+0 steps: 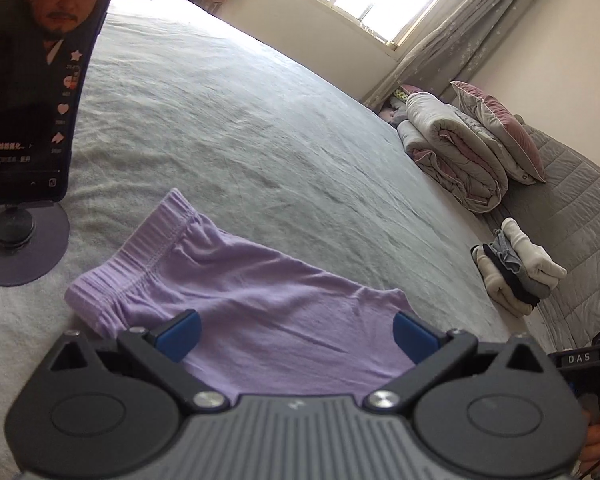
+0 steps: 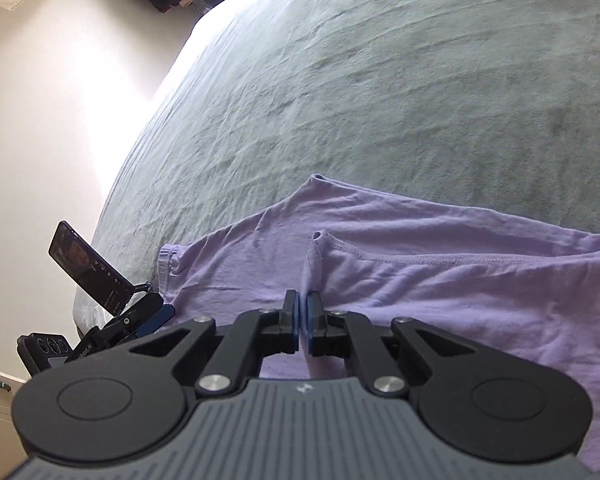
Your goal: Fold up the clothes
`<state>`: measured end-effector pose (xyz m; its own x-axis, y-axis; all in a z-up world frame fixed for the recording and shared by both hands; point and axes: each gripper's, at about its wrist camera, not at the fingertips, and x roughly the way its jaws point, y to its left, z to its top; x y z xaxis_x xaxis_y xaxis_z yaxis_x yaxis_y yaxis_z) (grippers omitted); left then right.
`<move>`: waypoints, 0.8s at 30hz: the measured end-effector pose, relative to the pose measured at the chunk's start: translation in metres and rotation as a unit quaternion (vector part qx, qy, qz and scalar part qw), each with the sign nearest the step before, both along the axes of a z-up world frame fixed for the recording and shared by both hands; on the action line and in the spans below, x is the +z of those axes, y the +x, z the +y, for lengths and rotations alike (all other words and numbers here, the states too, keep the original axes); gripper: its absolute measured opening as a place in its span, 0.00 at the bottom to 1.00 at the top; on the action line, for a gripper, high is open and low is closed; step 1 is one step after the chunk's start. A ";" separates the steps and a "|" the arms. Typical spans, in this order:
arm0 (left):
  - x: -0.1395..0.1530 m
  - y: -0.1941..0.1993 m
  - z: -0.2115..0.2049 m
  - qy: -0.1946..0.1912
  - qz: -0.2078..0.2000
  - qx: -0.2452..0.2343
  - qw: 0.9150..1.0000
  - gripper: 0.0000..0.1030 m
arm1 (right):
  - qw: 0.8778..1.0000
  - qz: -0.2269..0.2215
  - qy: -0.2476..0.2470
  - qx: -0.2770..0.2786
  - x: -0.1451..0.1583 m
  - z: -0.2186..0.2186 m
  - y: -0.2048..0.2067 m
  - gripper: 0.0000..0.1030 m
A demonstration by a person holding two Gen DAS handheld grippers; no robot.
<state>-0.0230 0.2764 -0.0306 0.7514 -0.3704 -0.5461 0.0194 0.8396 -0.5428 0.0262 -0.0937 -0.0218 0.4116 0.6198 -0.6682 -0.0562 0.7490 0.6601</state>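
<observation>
Shorts [image 1: 236, 300], lilac, lie flat on grey bed [image 1: 240, 128] | left claw [image 1: 296, 336] spread wide above them, gripping nothing | right claw [image 2: 302, 320] pinched together at a hem, seemingly nipping cloth | step: starting a fold | next: left claw must close on fabric.

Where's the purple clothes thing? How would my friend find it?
Look at the big bed with the grey-green sheet. Near its front edge, beside a phone on a round stand, lie soft lilac cotton shorts with a ribbed waistband. They're the only purple thing spread flat there.
</observation>
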 end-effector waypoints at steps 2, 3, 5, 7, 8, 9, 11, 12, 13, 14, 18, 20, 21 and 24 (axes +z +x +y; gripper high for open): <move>-0.001 -0.006 0.013 -0.008 -0.003 0.020 1.000 0.99 | 1.000 0.005 0.015 0.009 -0.004 0.013 0.005 0.03; -0.002 -0.008 0.018 -0.011 -0.004 0.027 1.000 0.99 | 1.000 0.007 0.023 0.014 -0.006 0.020 0.008 0.03; -0.004 -0.011 0.028 -0.024 -0.006 0.035 0.999 0.99 | 0.999 0.007 0.030 0.027 -0.009 0.037 0.014 0.03; -0.006 -0.013 0.034 -0.038 -0.005 0.039 0.999 0.99 | 0.999 0.006 0.026 0.041 -0.011 0.054 0.019 0.03; -0.007 -0.014 0.035 -0.044 -0.005 0.039 0.998 0.99 | 0.999 0.006 0.024 0.047 -0.011 0.060 0.021 0.03; -0.007 -0.014 0.035 -0.047 -0.006 0.036 0.998 0.99 | 0.998 0.006 0.020 0.051 -0.012 0.065 0.023 0.03; -0.006 -0.013 0.033 -0.054 -0.010 0.026 0.998 0.99 | 0.998 0.005 0.016 0.059 -0.012 0.073 0.025 0.09; -0.005 -0.013 0.031 -0.059 -0.014 0.020 0.998 0.99 | 0.998 0.004 0.012 0.059 -0.012 0.074 0.025 0.14; -0.004 -0.012 0.030 -0.064 -0.017 0.013 0.998 0.99 | 0.998 0.002 0.008 0.059 -0.012 0.075 0.025 0.14; -0.003 -0.012 0.028 -0.068 -0.020 0.006 0.997 0.99 | 0.998 -0.001 0.001 0.061 -0.010 0.074 0.024 0.14; -0.002 -0.008 0.020 -0.088 -0.021 -0.015 0.996 0.99 | 0.994 -0.051 -0.070 0.071 0.002 0.075 0.006 0.27; -0.002 -0.006 0.013 -0.090 -0.018 -0.023 0.996 0.99 | 0.987 -0.085 -0.113 0.080 0.006 0.077 -0.009 0.52; -0.002 -0.005 0.009 -0.090 -0.017 -0.028 0.995 0.99 | 0.982 -0.102 -0.134 0.084 0.008 0.079 -0.017 0.53; -0.003 -0.003 -0.002 -0.088 -0.014 -0.041 0.995 0.99 | 0.967 -0.151 -0.182 0.093 0.007 0.085 -0.042 0.53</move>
